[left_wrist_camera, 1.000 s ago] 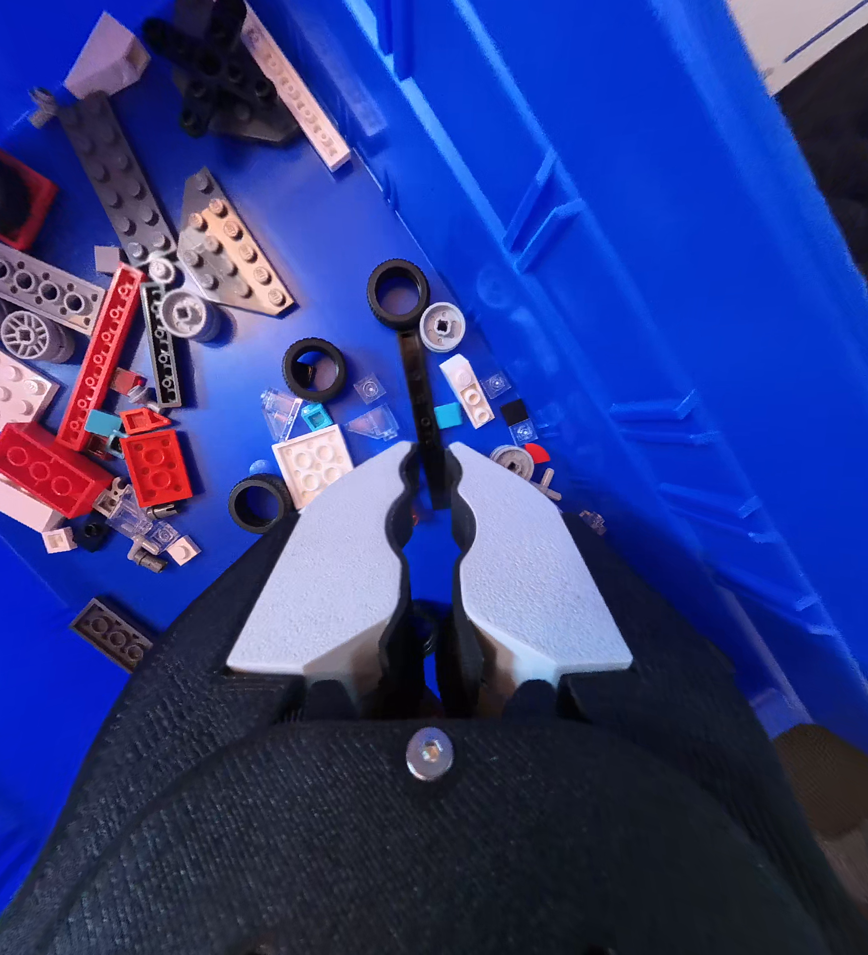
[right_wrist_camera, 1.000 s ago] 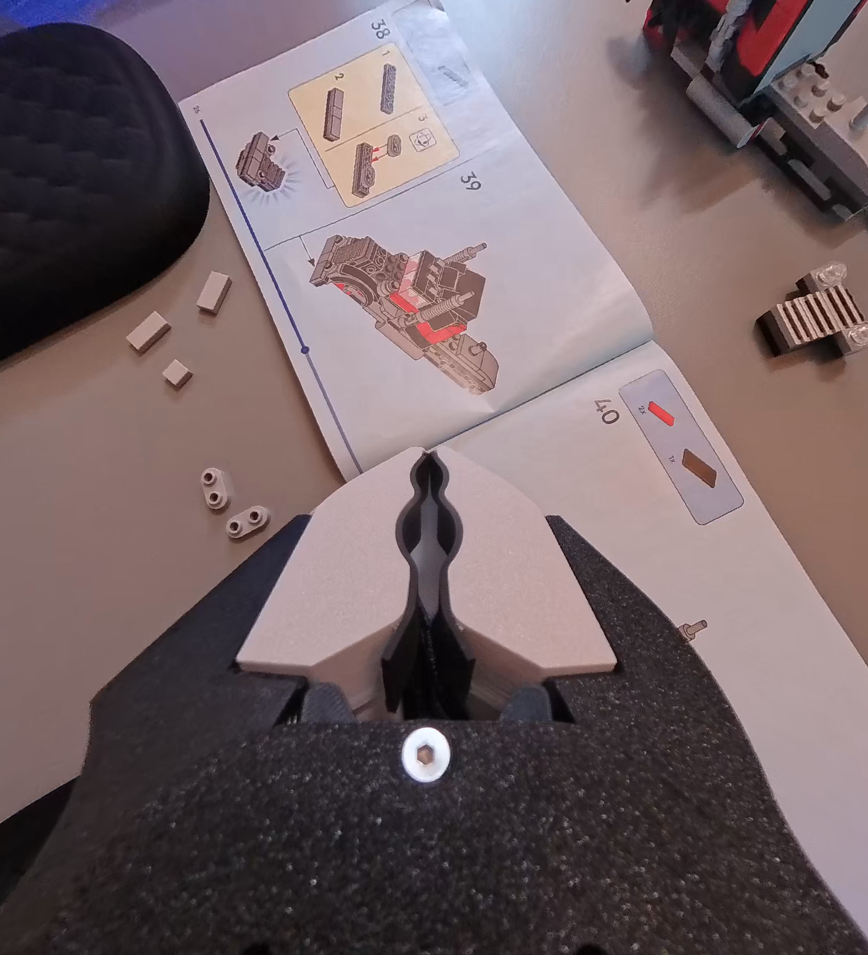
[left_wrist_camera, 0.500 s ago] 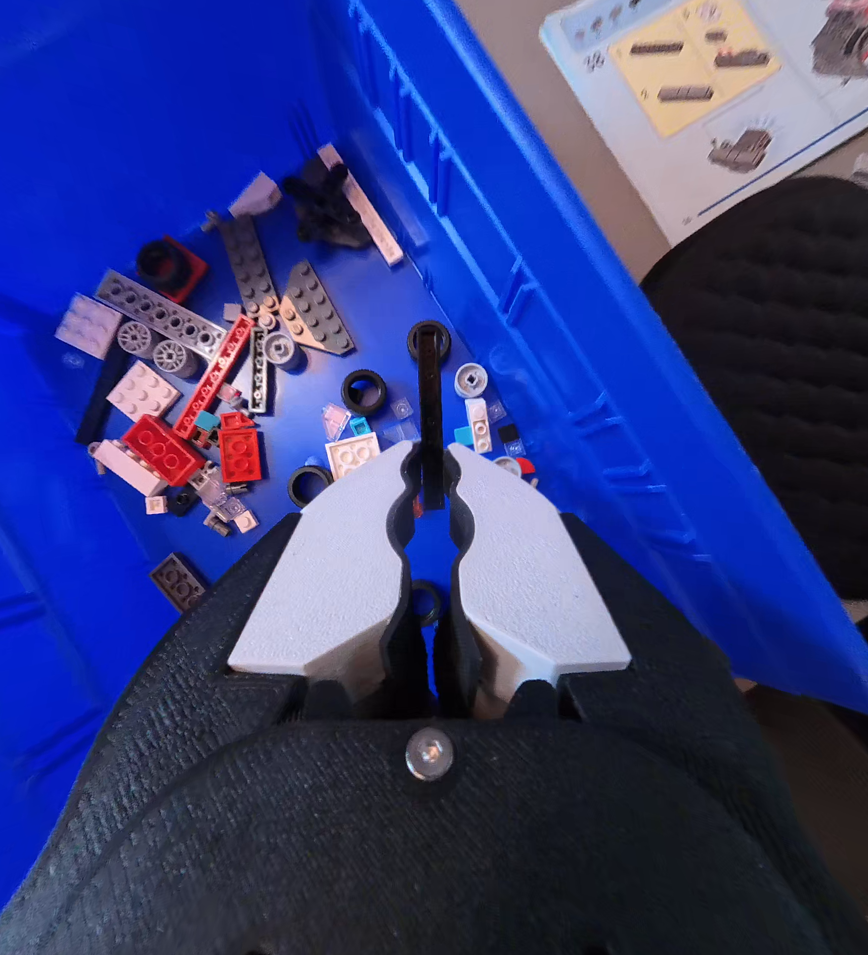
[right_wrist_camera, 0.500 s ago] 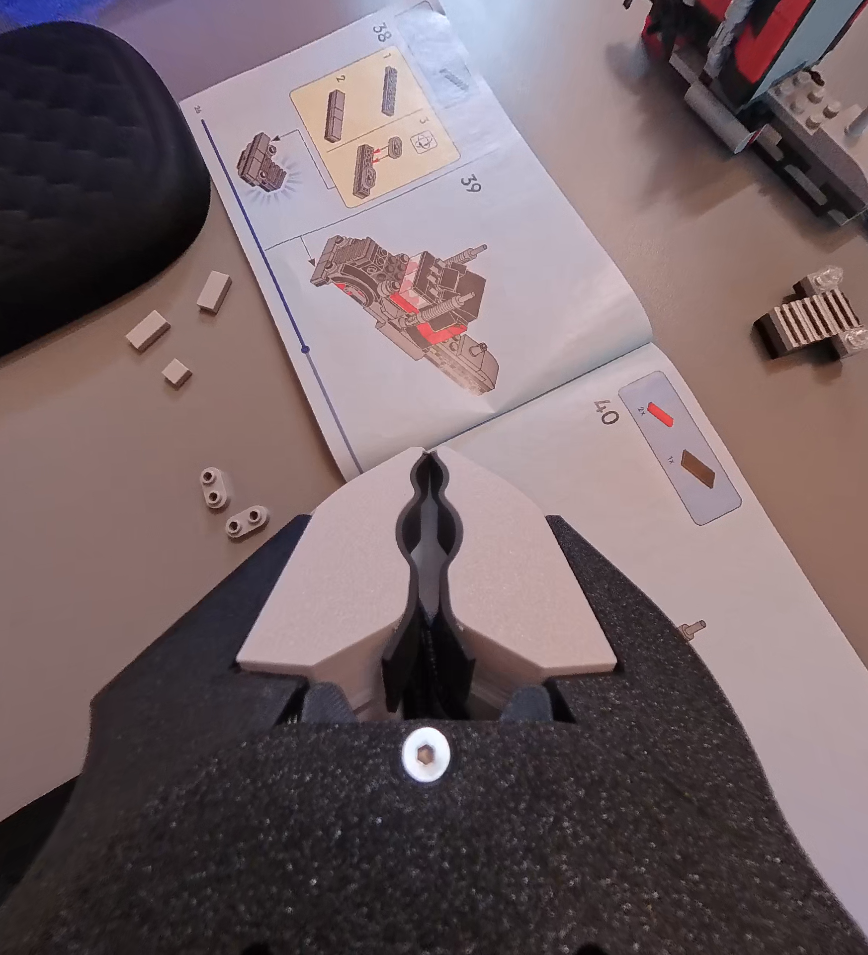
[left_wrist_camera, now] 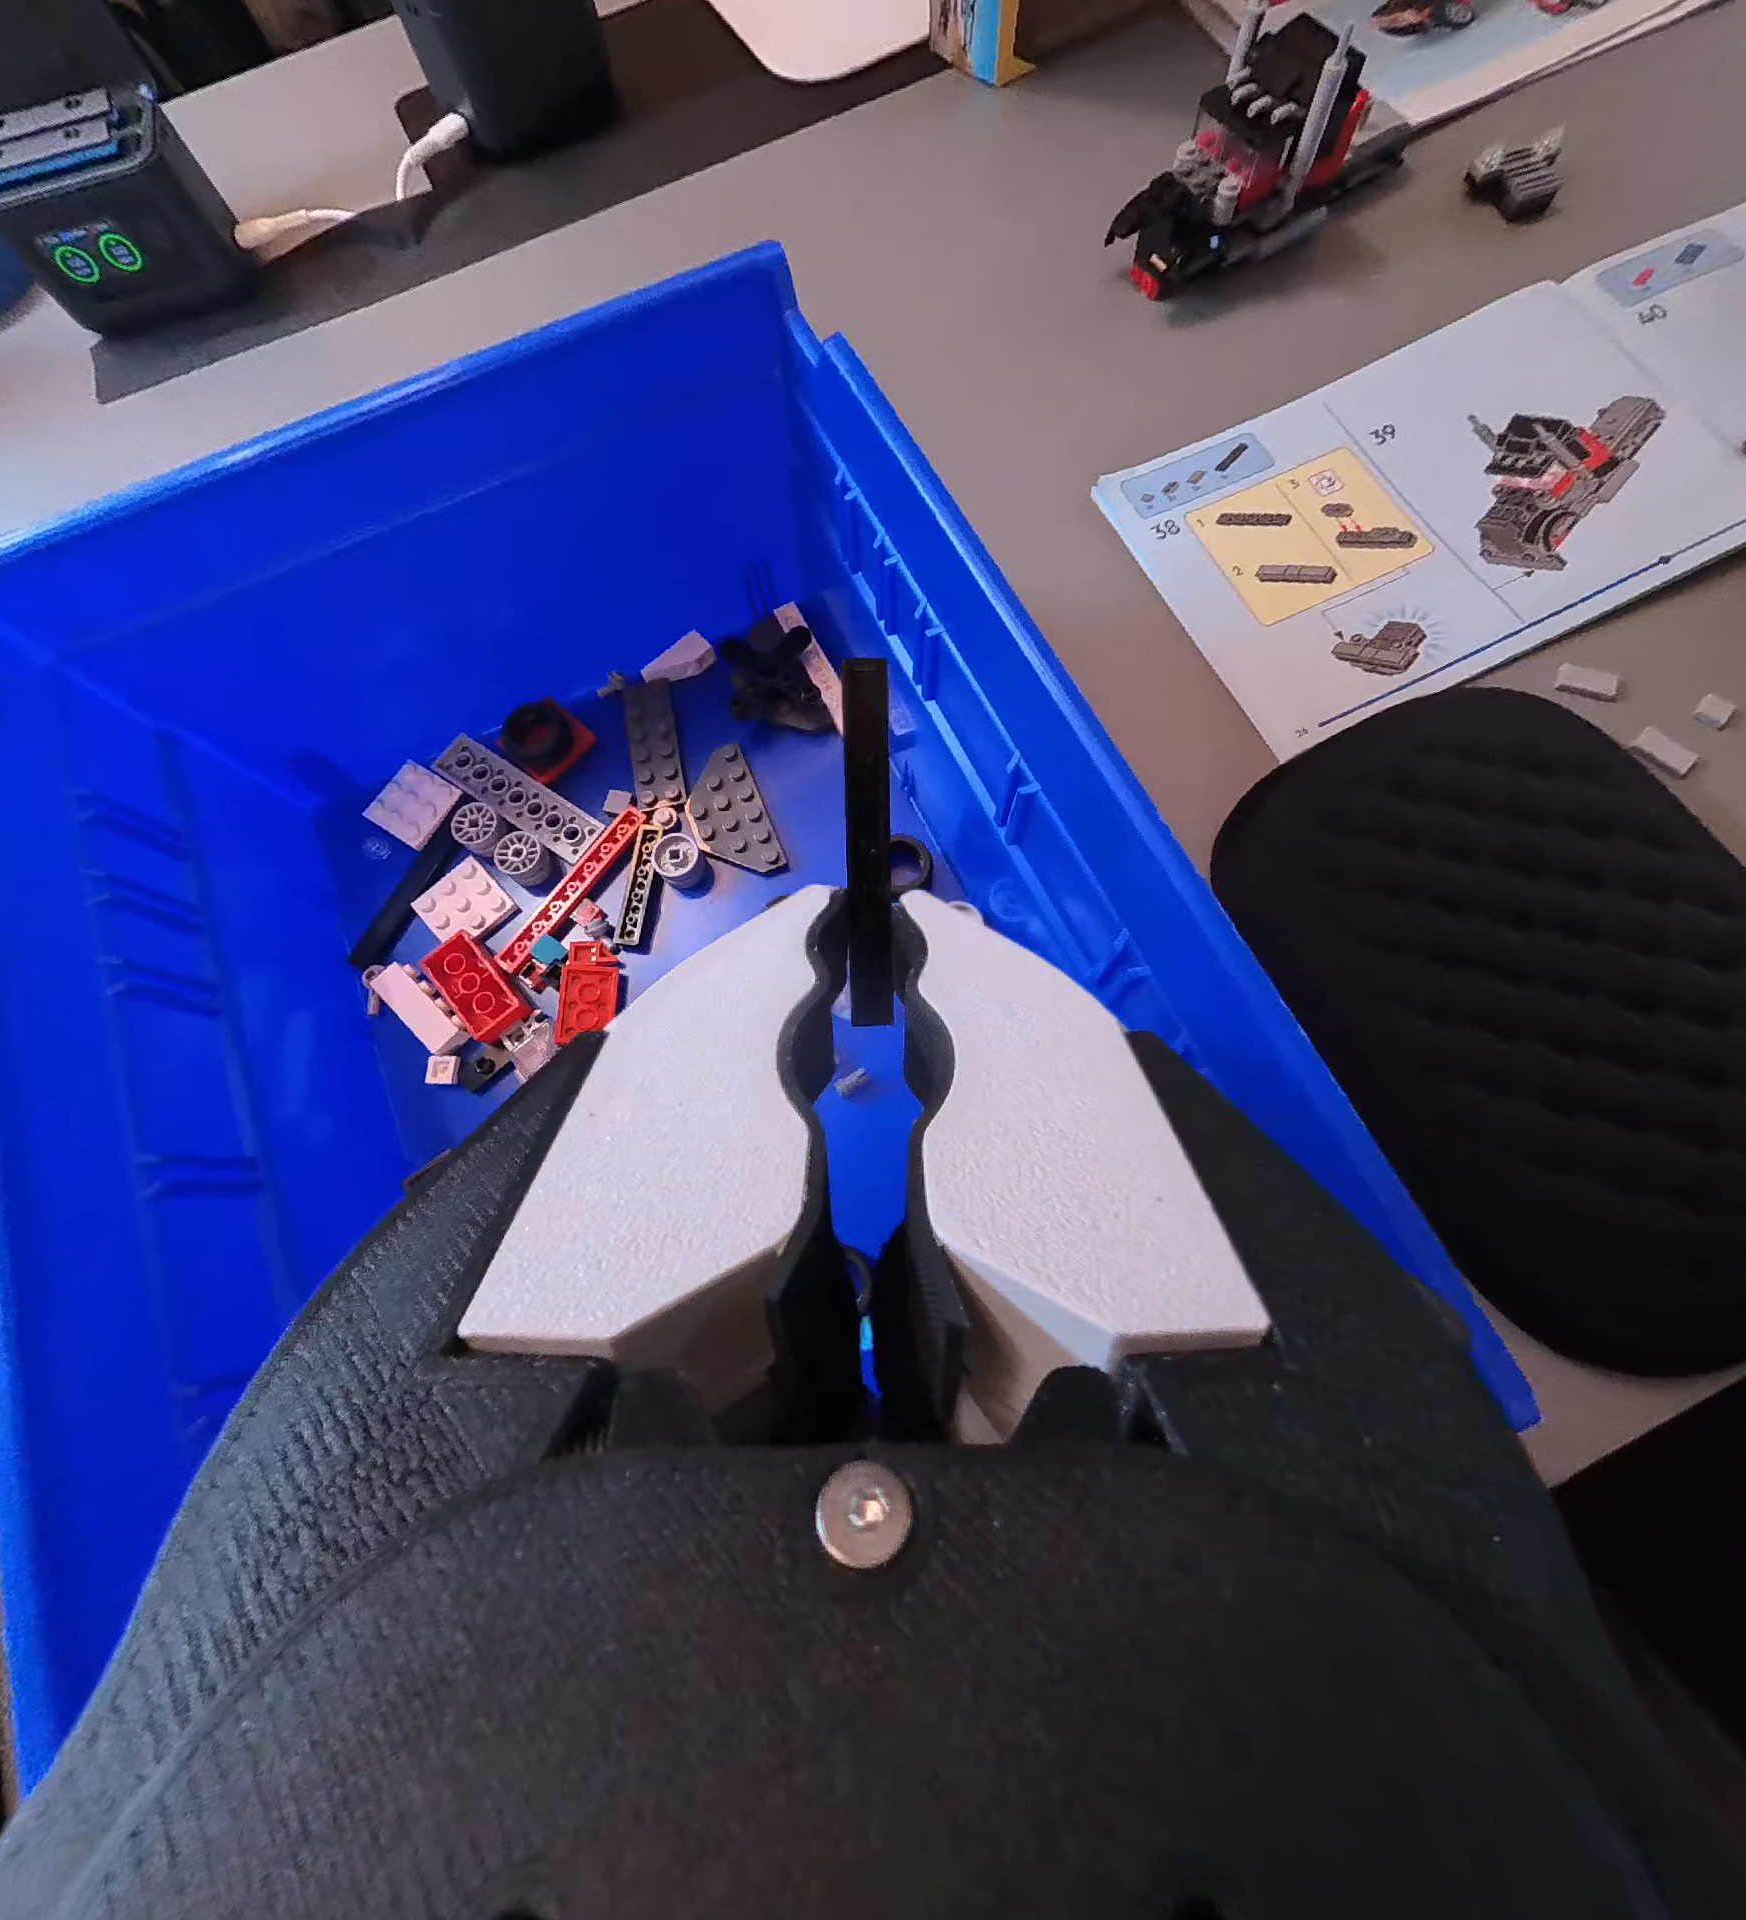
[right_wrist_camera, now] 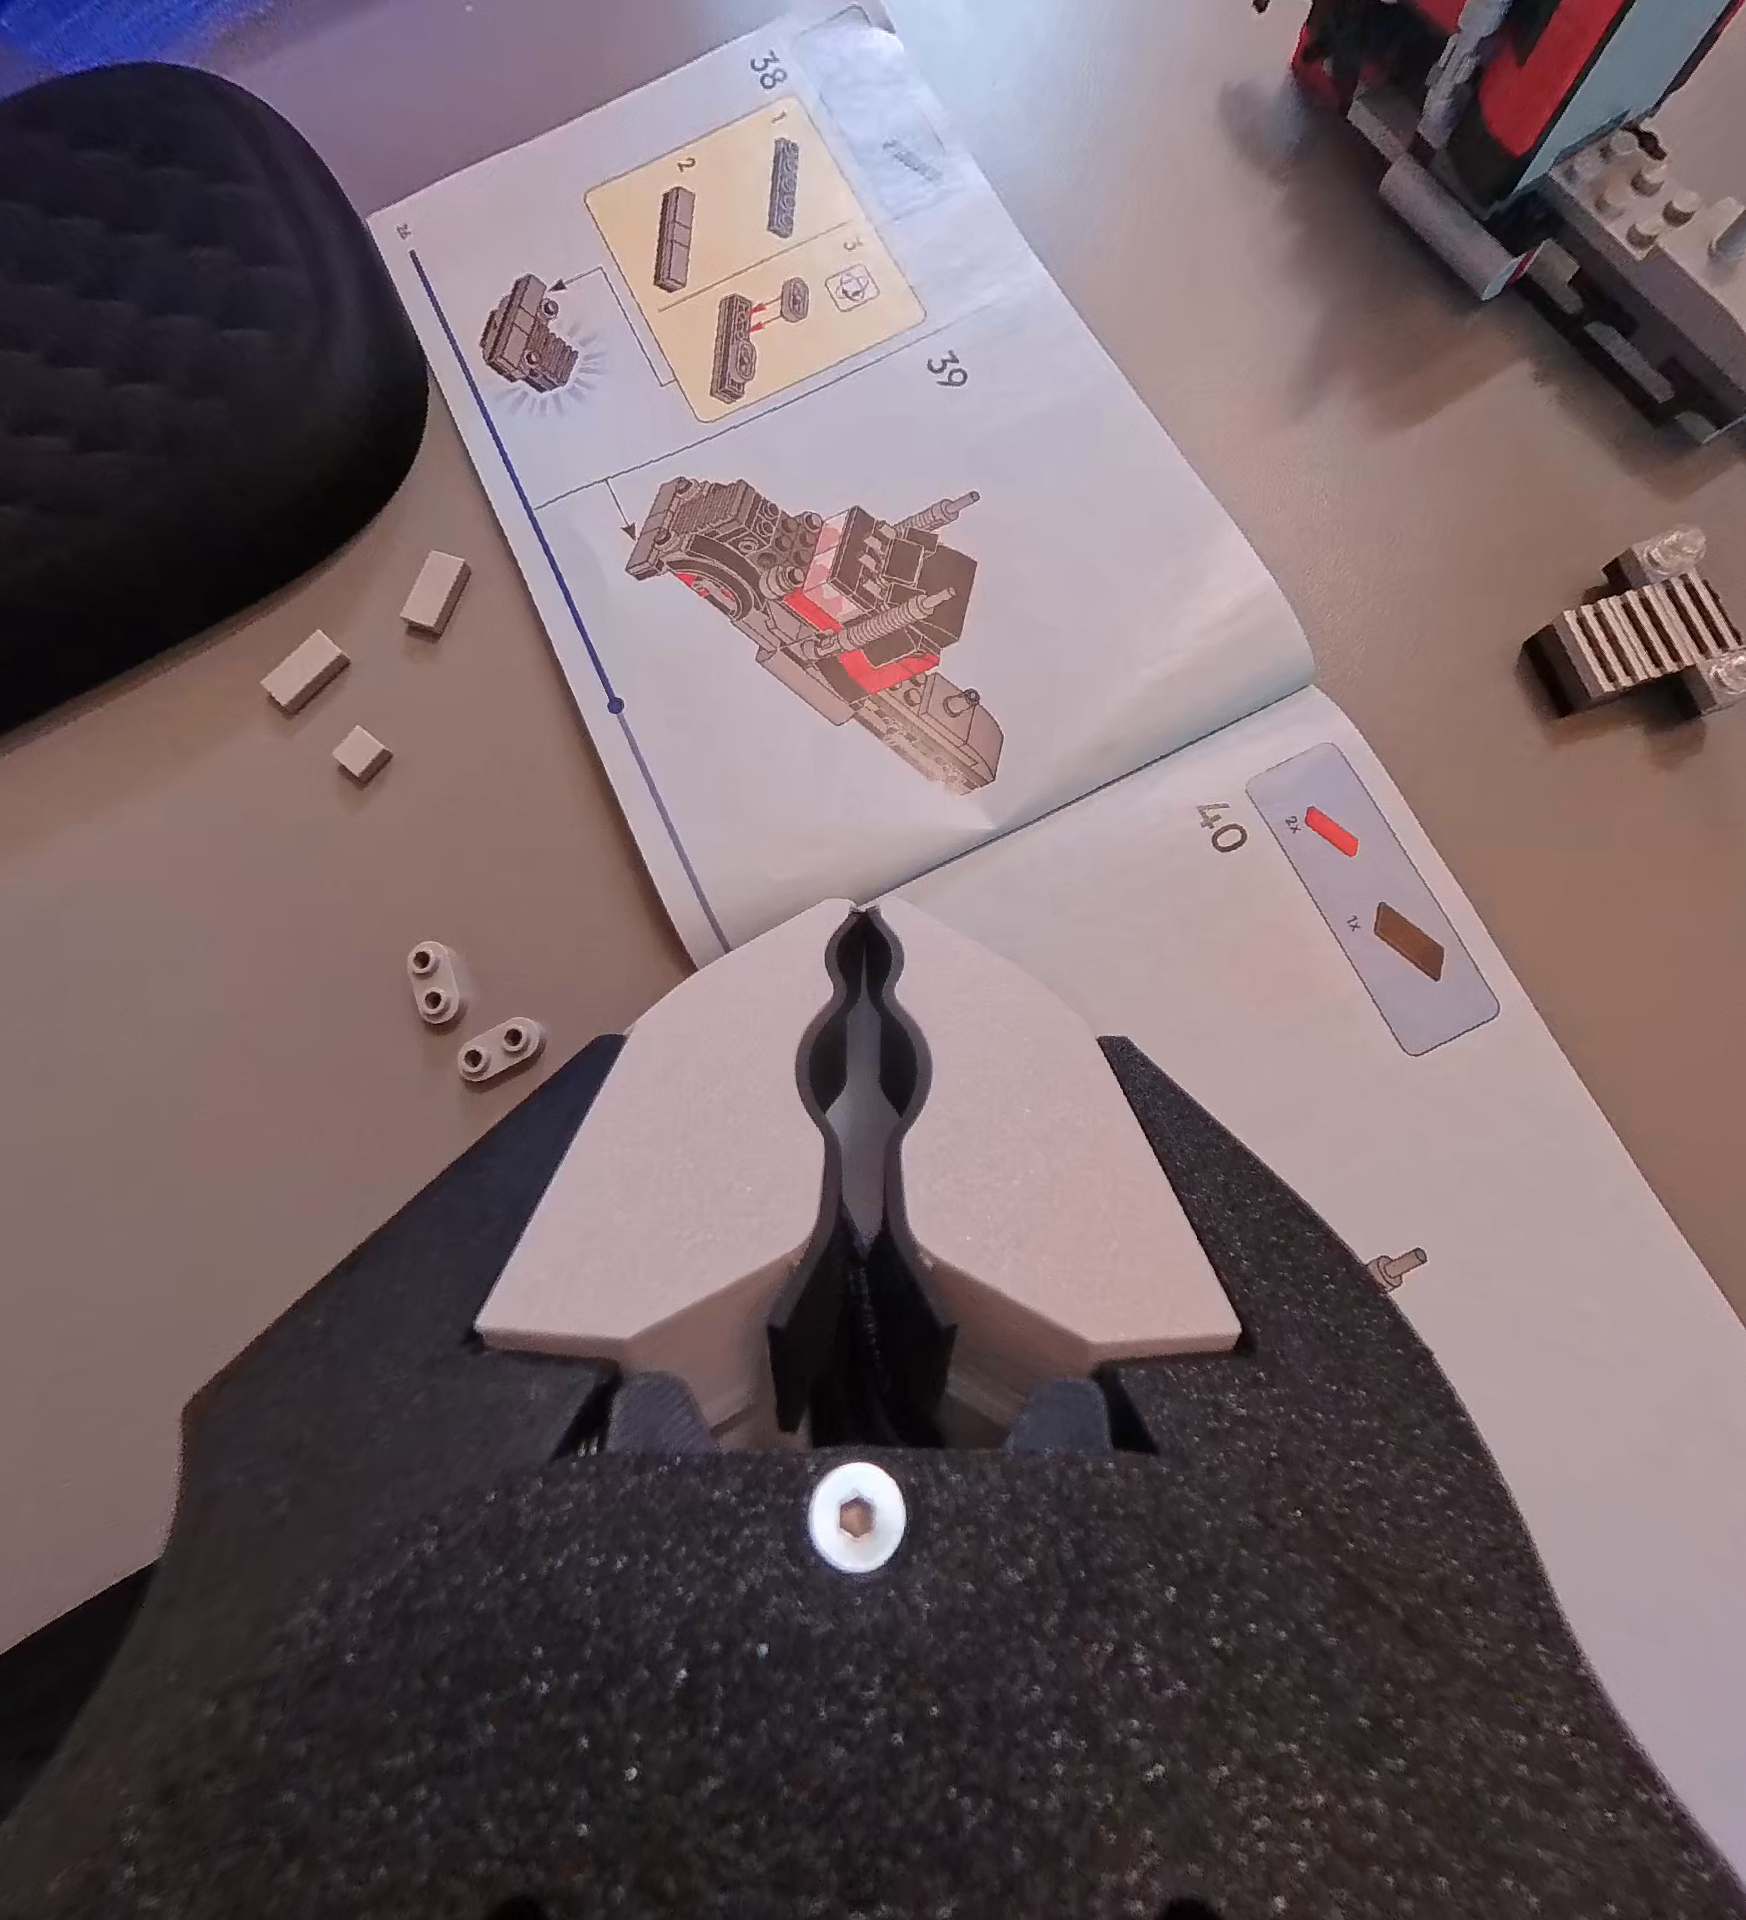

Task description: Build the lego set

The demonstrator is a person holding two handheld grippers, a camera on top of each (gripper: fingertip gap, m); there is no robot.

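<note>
My left gripper (left_wrist_camera: 864,914) is shut on a long thin black lego plate (left_wrist_camera: 866,790) and holds it upright, high above the blue bin (left_wrist_camera: 557,457). Loose red, grey, white and black lego pieces (left_wrist_camera: 557,883) lie on the bin floor. My right gripper (right_wrist_camera: 861,914) is shut and empty, hovering over the open instruction booklet (right_wrist_camera: 848,582). The part-built black and red truck (left_wrist_camera: 1253,156) stands on the grey table; it also shows in the right wrist view (right_wrist_camera: 1575,177).
A black padded cushion (left_wrist_camera: 1534,1018) lies right of the bin. Small grey tiles (right_wrist_camera: 370,655) and two rounded grey plates (right_wrist_camera: 469,1008) lie left of the booklet. A grey grille sub-assembly (right_wrist_camera: 1648,634) sits to its right. A black device (left_wrist_camera: 90,197) stands behind the bin.
My left gripper has risen out of the bin with the black plate in it, so the bin rim, table and booklet have come into view. My right gripper has not moved.
</note>
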